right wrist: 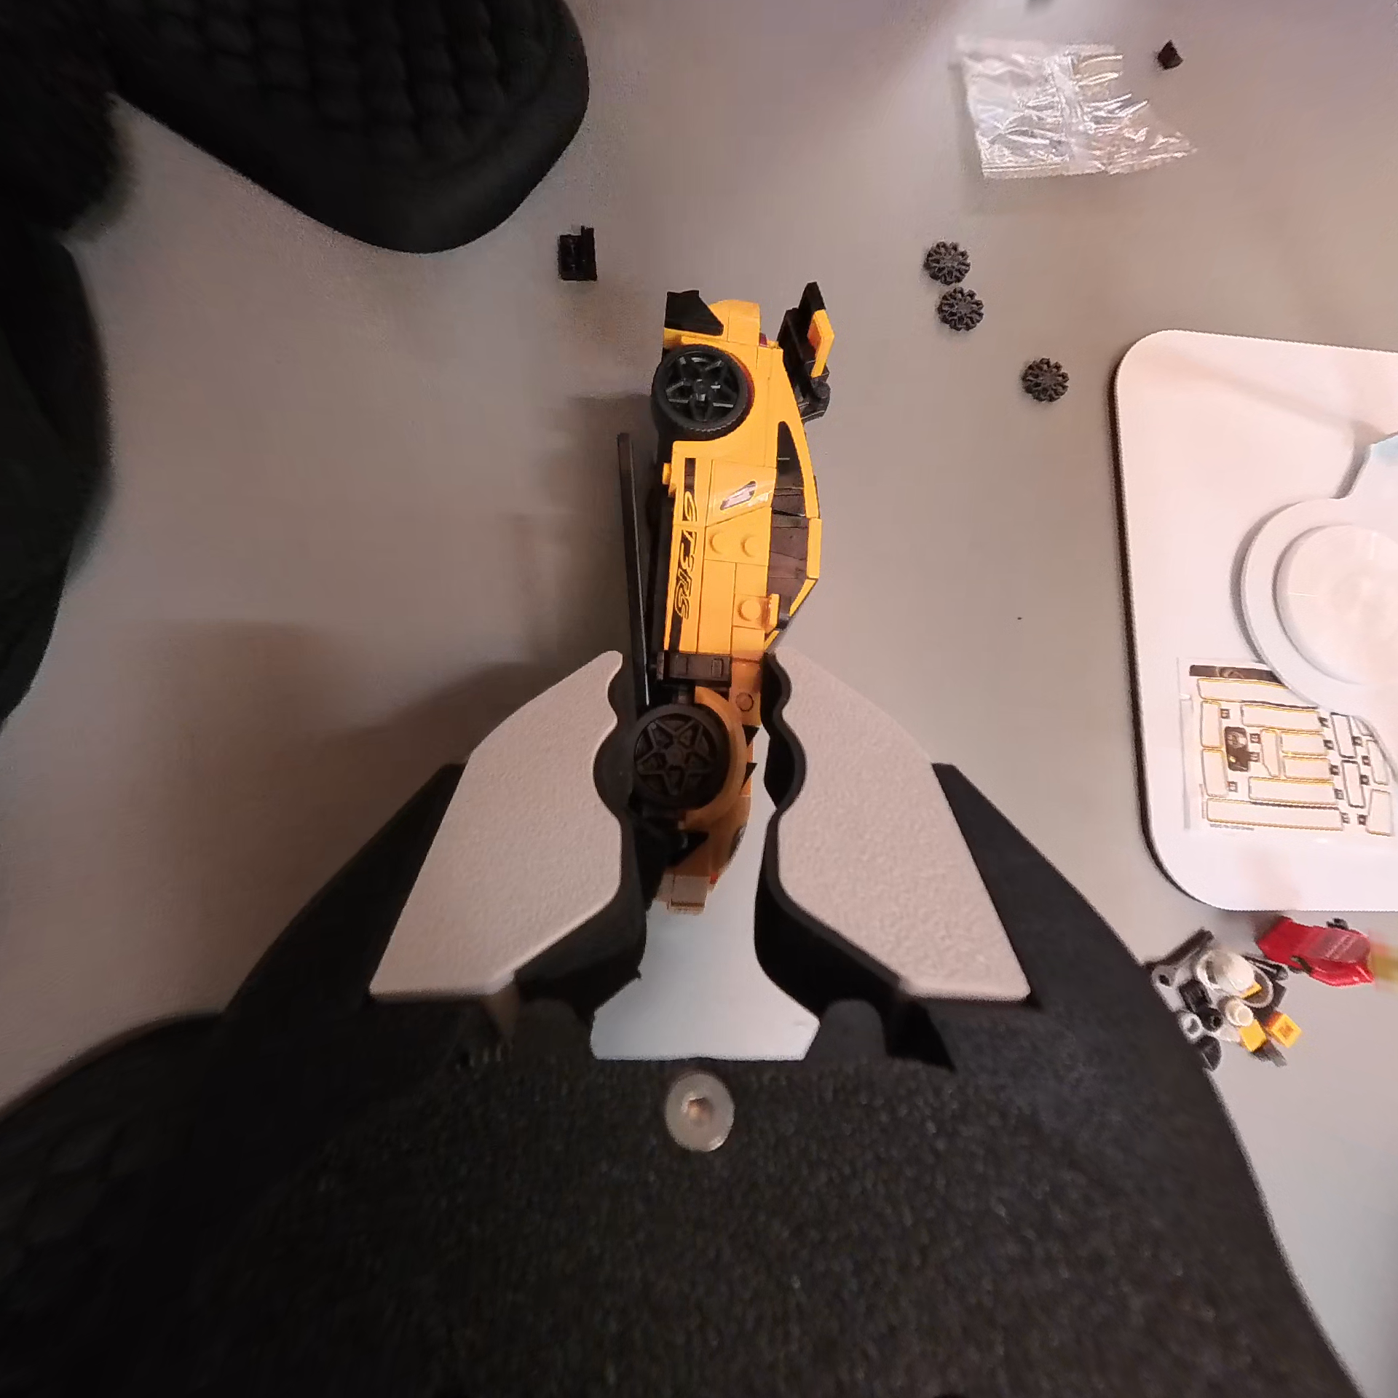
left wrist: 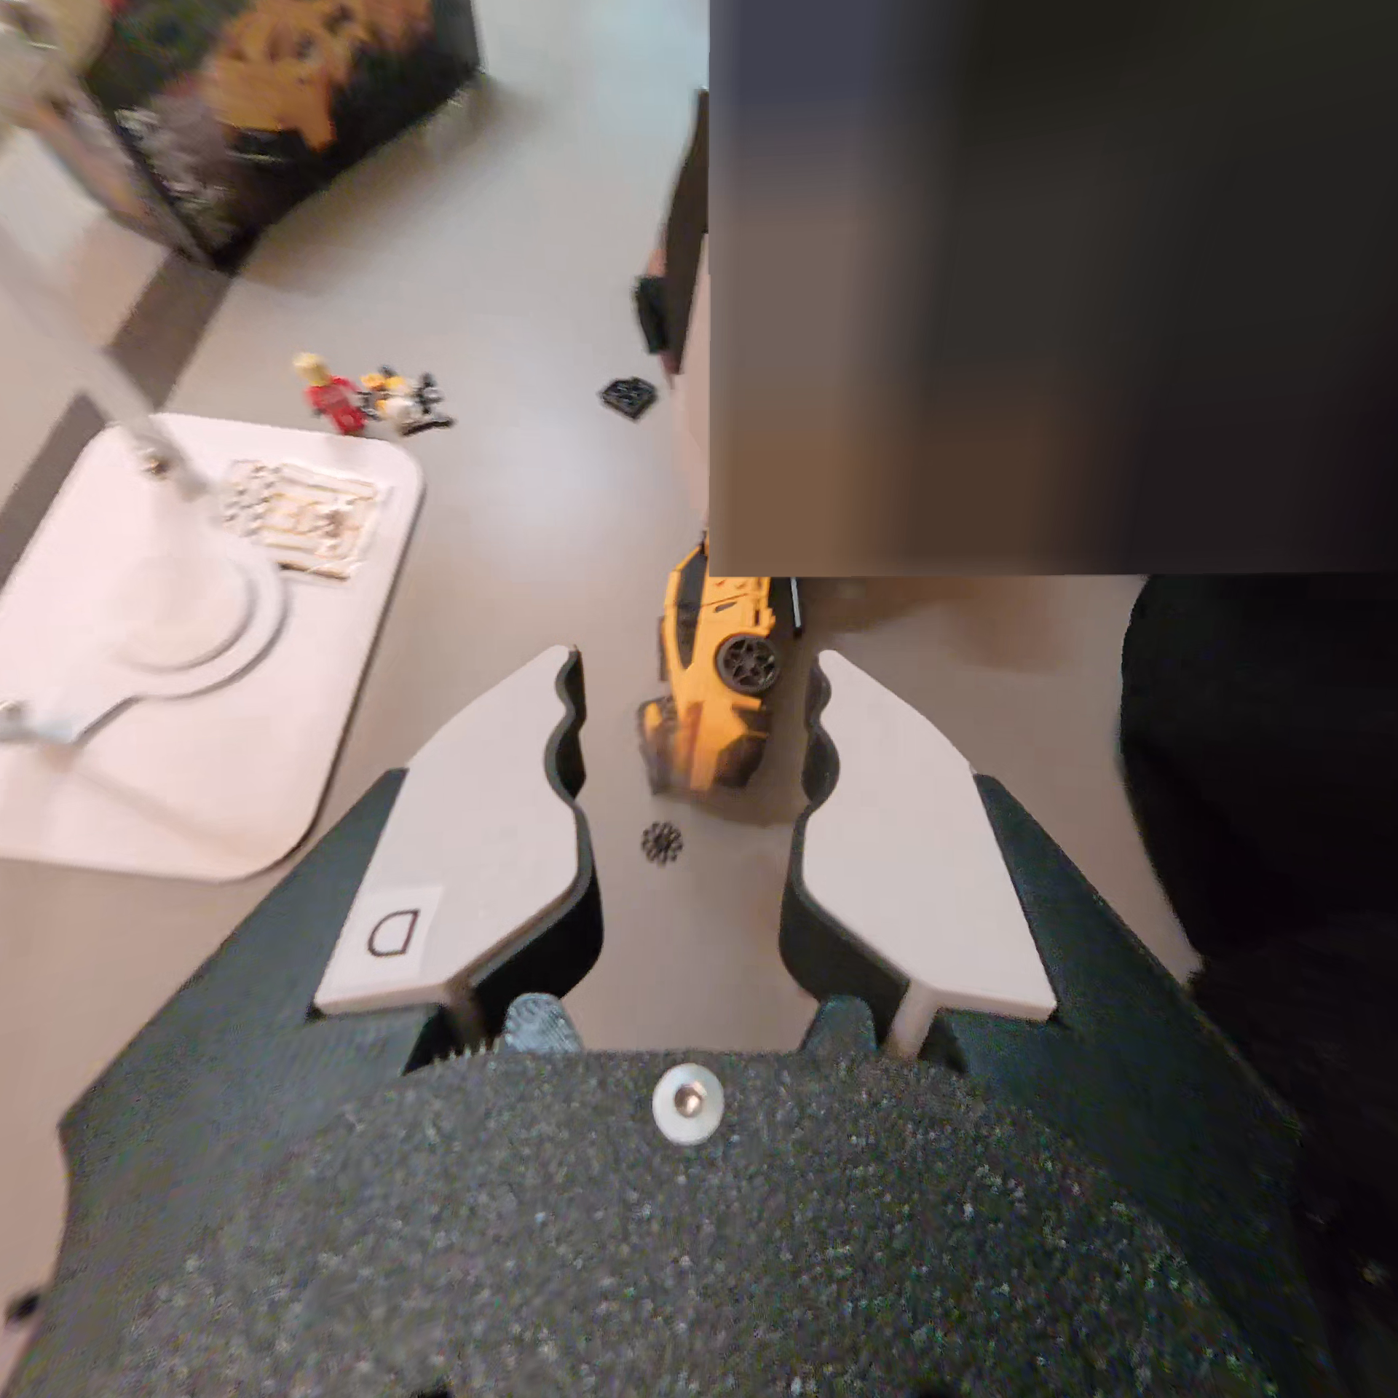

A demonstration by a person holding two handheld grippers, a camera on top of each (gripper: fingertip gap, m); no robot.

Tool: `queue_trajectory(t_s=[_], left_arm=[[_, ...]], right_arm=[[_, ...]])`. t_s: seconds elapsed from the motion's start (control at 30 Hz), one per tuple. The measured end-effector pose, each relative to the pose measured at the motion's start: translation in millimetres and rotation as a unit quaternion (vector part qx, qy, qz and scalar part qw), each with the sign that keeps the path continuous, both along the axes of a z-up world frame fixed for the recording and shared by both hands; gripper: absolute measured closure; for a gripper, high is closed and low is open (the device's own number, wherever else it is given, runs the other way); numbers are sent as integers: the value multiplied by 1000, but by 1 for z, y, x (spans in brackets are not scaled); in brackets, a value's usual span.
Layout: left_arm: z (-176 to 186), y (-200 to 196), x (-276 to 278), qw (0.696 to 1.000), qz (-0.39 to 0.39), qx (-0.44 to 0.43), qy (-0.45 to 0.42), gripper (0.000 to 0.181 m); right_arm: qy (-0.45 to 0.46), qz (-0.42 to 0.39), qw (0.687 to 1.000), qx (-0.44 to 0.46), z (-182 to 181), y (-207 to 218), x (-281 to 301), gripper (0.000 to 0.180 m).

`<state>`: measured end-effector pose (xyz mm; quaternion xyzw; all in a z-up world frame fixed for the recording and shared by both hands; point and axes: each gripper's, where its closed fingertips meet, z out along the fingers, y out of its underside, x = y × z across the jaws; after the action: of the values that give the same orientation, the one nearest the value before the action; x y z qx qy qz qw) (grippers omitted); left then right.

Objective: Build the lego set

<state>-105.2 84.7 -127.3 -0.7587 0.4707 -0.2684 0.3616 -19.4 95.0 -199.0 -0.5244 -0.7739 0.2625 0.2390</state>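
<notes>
The left gripper (left wrist: 700, 719) stands wide apart and empty above the grey bench (left wrist: 514, 545); a small label bearing one character sits on its left finger (left wrist: 484, 817). In the left wrist view, from left to right: a white mat (left wrist: 189, 719) carrying a sticker sheet (left wrist: 299, 514), a printed box (left wrist: 250, 113) at the far edge, a red minifigure (left wrist: 333, 393) beside a cluster of small parts (left wrist: 412, 397), a loose black wheel insert (left wrist: 662, 841) between the fingers, and the yellow lego car (left wrist: 719, 650) just beyond the fingertips. In the right wrist view, the right gripper (right wrist: 696, 745) is closed narrowly on one end of the yellow lego car (right wrist: 726, 529). The car is turned on its side, wheels toward the left, with its long axis running straight away from the gripper; lettering runs along its flank. To the right lie three black wheel inserts (right wrist: 961, 306), a clear plastic bag (right wrist: 1059, 106) and the white mat (right wrist: 1180, 529).
</notes>
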Motion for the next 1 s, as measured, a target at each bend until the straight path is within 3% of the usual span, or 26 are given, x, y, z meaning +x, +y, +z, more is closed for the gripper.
queue_trajectory(t_s=[0.1, 0.2, 0.43, 0.6, 1.0], left_arm=[[11, 2, -38, 998, 59, 5, -15, 129], [-1, -9, -59, 997, 80, -14, 3, 132], [-75, -55, -57, 990, 43, -115, 73, 144], [-104, -73, -51, 983, 21, -154, 97, 147], [-123, -73, -48, 980, 11, -156, 123, 149]], right_arm=[[0, -2, 1000, -1, 0, 0, 0, 148], [1, -3, 1000, -2, 0, 0, 0, 148], [3, -10, 1000, -3, 0, 0, 1, 148], [5, -12, 1000, 0, 0, 0, 1, 148], [41, -13, 998, 55, 1, -4, 3, 148]])
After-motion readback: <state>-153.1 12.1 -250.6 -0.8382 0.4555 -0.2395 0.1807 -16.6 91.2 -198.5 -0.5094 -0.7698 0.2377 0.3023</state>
